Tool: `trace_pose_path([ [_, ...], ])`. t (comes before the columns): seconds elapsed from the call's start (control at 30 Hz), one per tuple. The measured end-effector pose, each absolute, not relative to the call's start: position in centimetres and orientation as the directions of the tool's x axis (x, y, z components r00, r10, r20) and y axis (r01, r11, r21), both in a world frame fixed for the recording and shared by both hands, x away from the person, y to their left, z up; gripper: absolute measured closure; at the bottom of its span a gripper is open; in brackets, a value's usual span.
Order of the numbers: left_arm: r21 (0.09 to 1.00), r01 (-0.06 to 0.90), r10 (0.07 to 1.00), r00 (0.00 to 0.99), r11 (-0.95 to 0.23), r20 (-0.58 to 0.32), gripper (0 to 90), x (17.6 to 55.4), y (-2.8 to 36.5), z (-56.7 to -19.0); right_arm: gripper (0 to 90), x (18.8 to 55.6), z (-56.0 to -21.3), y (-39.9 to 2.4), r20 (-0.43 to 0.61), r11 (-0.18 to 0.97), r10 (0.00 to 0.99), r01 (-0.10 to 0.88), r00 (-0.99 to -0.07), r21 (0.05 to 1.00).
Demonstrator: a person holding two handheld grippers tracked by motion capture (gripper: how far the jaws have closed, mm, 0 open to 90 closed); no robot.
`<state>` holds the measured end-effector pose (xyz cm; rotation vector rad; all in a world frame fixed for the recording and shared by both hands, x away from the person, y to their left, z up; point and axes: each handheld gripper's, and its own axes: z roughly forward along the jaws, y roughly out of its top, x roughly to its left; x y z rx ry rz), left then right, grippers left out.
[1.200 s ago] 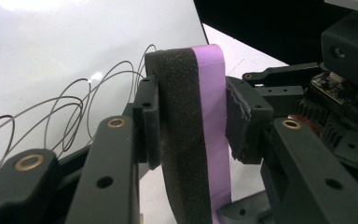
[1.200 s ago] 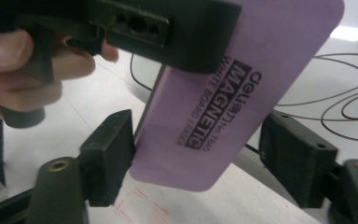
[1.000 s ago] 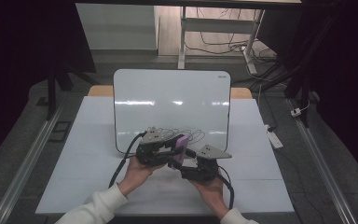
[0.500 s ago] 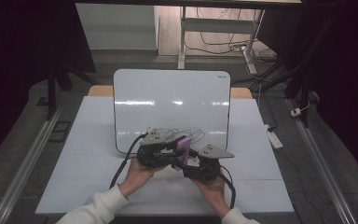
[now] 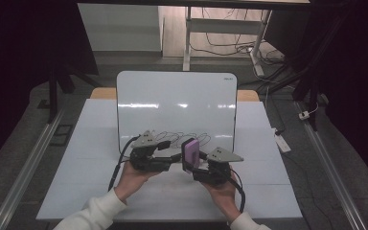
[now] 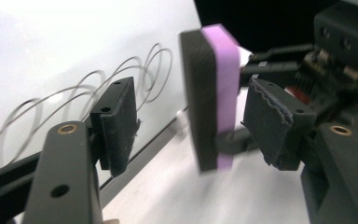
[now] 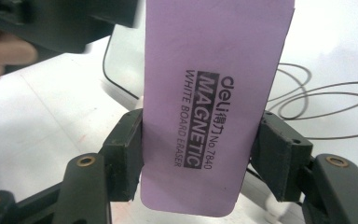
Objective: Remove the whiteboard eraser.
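Purple on one face and black on the other, the whiteboard eraser [image 5: 190, 153] stands upright above the white worktop [image 5: 91, 158], just in front of the whiteboard [image 5: 172, 103] with its looping pen line [image 5: 182, 138]. The right claw [image 7: 200, 154] grips it by its two long edges. The left claw [image 6: 189, 126] has just been opening; the eraser is between its pads [image 6: 119, 121], but they do not press on it.
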<state>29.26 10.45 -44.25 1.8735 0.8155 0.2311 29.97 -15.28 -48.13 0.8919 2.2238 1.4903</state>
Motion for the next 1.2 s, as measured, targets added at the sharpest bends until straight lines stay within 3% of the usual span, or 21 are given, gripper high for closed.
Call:
trace_pose_path([
  [0.27,0.839,0.476,0.689,0.702,-0.263,-0.182,31.6,26.9,16.1,-45.9,38.8,30.2,-47.7,-16.2,0.048,0.271,0.668,0.303,-0.743,0.914],
  [0.6,0.814,0.543,0.742,0.63,-0.209,-0.23,27.2,24.2,22.5,-47.9,38.8,30.6,-47.4,-16.7,0.025,0.285,0.674,0.29,-0.738,0.914],
  [1.2,0.785,0.591,0.778,0.577,-0.187,-0.249,26.5,23.2,25.1,-49.9,39.1,31.3,-46.6,-17.9,-0.008,0.298,0.698,0.28,-0.716,0.913],
])
